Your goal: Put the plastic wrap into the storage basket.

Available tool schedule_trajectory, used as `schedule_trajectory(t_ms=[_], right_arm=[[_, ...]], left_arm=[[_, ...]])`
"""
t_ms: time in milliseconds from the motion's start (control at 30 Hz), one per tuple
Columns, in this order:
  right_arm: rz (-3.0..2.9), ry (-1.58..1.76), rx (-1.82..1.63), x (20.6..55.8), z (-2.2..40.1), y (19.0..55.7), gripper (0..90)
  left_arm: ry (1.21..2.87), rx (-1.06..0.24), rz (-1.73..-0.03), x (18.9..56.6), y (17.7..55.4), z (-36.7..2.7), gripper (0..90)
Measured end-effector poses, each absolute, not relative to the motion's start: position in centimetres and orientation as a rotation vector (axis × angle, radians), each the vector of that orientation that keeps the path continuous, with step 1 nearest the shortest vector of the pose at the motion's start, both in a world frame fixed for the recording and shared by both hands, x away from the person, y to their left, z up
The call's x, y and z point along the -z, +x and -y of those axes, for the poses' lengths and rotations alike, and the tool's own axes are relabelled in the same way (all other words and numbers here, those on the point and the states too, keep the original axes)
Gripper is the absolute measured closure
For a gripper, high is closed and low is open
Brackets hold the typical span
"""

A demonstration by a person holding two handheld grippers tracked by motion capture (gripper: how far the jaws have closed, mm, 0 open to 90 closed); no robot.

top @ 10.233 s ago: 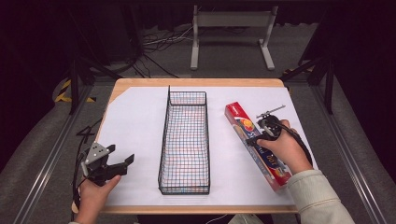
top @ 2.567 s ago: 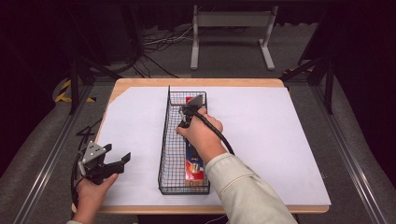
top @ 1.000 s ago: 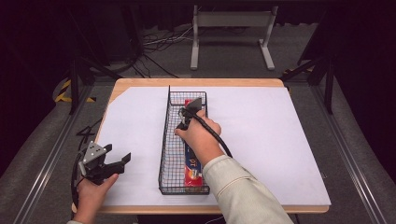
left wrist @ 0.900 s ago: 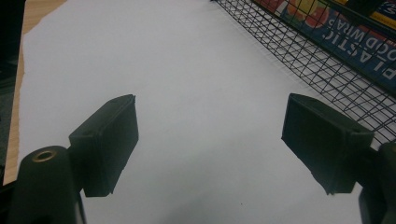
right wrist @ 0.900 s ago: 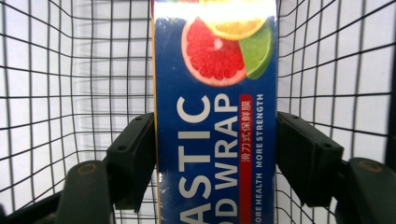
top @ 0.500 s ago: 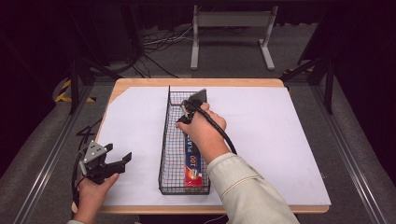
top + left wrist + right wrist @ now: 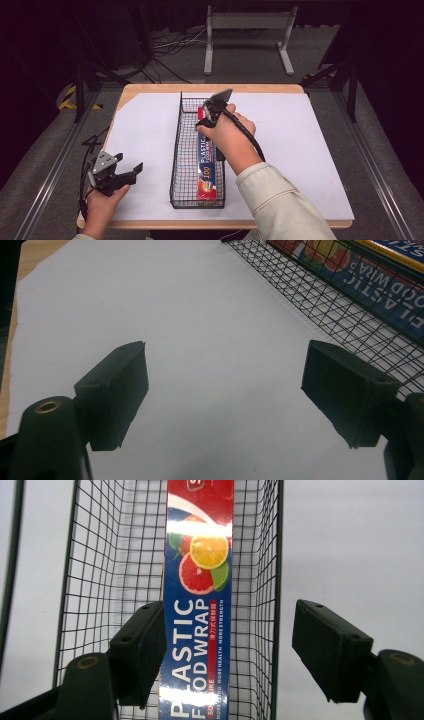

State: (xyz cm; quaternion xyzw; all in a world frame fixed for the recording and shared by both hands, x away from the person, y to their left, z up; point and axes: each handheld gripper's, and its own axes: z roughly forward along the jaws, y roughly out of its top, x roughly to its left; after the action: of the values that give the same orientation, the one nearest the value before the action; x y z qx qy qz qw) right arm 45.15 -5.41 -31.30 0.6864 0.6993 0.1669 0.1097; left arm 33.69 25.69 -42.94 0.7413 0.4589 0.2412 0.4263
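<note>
Two pairs of tongs are in my hands. My right tongs (image 7: 206, 116) hang above the far end of the wire basket (image 7: 176, 165), their black, blocky rubber pads spread with nothing between them; the jaws have just been opening. Below them the plastic food wrap box (image 7: 199, 600) lies flat along the basket's floor, a long, slim cardboard carton with a glossy blue face, red ends, white lettering and printed citrus slices. It runs near to far along the basket's right half. The basket is a narrow rectangular trough of thin black wire in a square mesh, standing mid-surface on a smooth white sheet (image 7: 145, 130) that covers the pale wooden surface (image 7: 150, 90). My left tongs (image 7: 131, 171) rest at the near left edge, jaws wide and empty, matte wedge-shaped pads pointing toward the basket's side.
</note>
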Motion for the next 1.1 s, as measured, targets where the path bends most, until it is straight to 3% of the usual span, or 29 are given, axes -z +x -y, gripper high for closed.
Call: schedule_trajectory(t_ms=[500,1100], right_arm=[[-2.009,2.037,-0.574,29.1,10.5,45.2,30.6],[-2.042,1.904,-0.685,29.1,15.6,44.9,27.3]], left_arm=[[1.856,-0.590,-1.146,43.1,33.9,-25.5,19.1],[1.865,-0.601,-1.152,43.1,33.8,-25.5,19.1]])
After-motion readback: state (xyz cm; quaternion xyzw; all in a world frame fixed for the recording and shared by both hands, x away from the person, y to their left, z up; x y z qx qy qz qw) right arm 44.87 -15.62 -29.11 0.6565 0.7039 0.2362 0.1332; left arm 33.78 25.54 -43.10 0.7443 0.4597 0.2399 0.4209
